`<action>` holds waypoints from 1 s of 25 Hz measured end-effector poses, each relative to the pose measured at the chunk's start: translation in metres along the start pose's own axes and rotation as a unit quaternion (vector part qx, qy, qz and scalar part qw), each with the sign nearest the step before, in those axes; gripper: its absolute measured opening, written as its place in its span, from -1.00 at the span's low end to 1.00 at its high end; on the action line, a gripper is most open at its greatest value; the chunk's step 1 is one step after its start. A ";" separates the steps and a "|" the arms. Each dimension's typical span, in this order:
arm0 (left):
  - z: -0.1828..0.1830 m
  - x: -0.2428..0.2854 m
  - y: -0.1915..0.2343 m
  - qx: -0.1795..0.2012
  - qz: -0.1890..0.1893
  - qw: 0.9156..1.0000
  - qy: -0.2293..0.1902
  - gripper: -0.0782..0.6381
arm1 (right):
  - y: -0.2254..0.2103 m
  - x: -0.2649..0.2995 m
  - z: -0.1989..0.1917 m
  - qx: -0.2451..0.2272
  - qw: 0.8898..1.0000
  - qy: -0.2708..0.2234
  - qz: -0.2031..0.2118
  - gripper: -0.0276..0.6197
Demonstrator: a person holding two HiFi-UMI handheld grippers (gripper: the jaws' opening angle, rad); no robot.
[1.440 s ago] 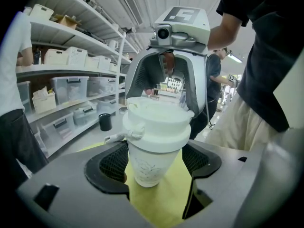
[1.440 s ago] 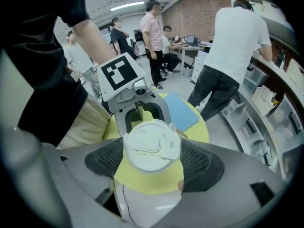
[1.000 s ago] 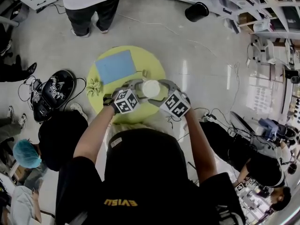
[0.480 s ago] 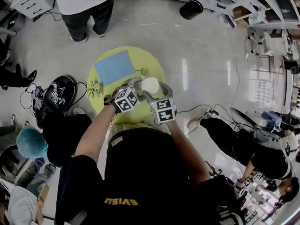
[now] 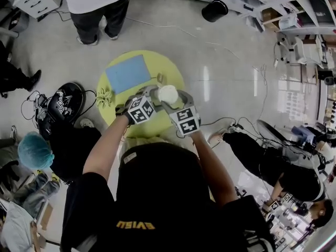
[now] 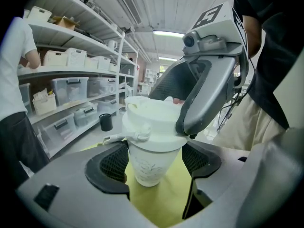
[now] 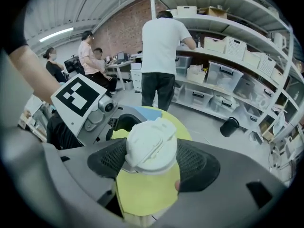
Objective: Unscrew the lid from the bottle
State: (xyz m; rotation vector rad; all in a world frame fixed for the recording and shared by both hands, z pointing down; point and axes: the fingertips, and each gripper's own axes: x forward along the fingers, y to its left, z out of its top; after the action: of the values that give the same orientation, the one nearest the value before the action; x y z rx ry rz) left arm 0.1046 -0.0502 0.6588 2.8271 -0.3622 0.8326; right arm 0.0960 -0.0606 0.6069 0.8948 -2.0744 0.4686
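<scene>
My left gripper (image 6: 154, 159) clamps white bottle (image 6: 148, 166) by its body just under lid (image 7: 151, 145), jaws wide. My right gripper (image 7: 151, 159) sits over top, jaws closing, pads at lid rim both sides. Its grey shell blocks far side of lid in left gripper view. Bottle over near part of round yellow table (image 5: 176, 72); cannot tell if base rests there. Blue mat (image 5: 128, 73) farther on table. Beyond: standing person (image 5: 97, 7) in white top, black bin (image 5: 216, 10), shelves (image 6: 71, 75) with storage boxes.

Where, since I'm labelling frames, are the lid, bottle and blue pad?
lid (image 7: 151, 144), right gripper view, its top
bottle (image 6: 149, 167), left gripper view, its wall below the lid
blue pad (image 5: 128, 73), head view, its middle
</scene>
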 end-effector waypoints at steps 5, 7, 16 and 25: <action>0.001 0.001 -0.001 0.000 -0.001 1.000 -0.001 0.24 | 0.002 -0.003 0.000 -0.047 0.998 0.010 0.034 0.09; 0.001 0.000 -0.002 -0.001 -0.001 1.000 -0.001 0.24 | 0.004 -0.003 -0.001 -0.072 0.996 0.016 0.052 0.09; -0.003 0.000 -0.001 -0.001 -0.001 1.000 -0.002 0.24 | 0.009 0.000 0.001 -0.212 0.967 0.048 0.135 0.09; -0.003 -0.001 -0.002 -0.001 -0.002 1.000 -0.001 0.24 | 0.011 -0.002 0.000 -0.252 0.952 0.059 0.164 0.09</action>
State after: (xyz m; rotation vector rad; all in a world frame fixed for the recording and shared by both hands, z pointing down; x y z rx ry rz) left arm 0.1032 -0.0471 0.6602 2.8257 -0.3582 0.8285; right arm 0.0883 -0.0522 0.6054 0.2183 -2.0935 0.1392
